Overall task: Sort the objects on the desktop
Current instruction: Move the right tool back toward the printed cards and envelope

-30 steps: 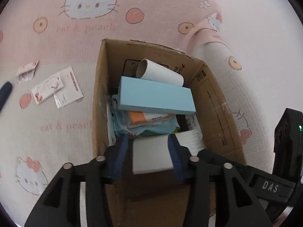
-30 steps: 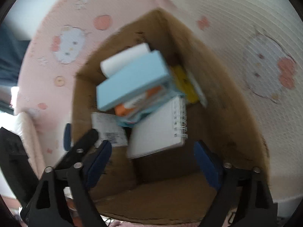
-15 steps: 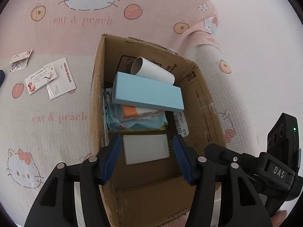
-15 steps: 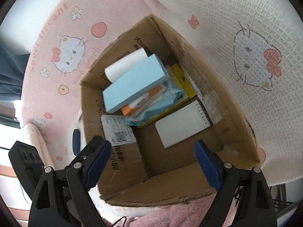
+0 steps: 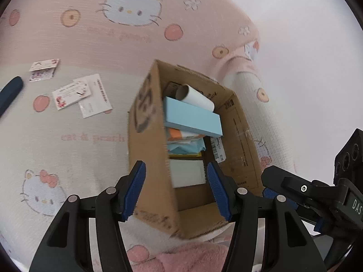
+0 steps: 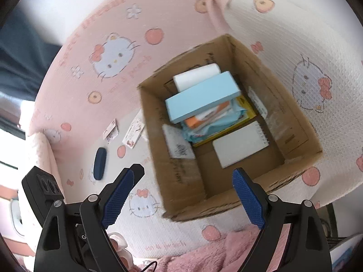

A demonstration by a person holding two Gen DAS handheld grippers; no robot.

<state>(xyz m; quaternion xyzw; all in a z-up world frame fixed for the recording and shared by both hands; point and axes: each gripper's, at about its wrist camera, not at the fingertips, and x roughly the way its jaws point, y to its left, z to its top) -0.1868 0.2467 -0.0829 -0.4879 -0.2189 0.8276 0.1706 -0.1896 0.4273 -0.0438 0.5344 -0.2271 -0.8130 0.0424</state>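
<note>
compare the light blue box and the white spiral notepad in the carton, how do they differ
The light blue box is thick and rests on top of the pile, tilted; the white spiral notepad is thin and lies flat on the carton floor. The box is plain; the notepad has wire binding. Both are rectangular, inside the cardboard carton.

Pink-and-white cartoon-cat blanket (image 5: pixel 68 140) covers the surface, plain white wall (image 5: pixel 306 45) behind, bright daylight.

White letters "DAS" are showing on the black right gripper (image 5: pixel 295 200) beside the brown cardboard box (image 5: pixel 149 158), while "eat & peach" is showing on the pink cartoon-cat blanket (image 5: pixel 93 137) left of that box.
</note>
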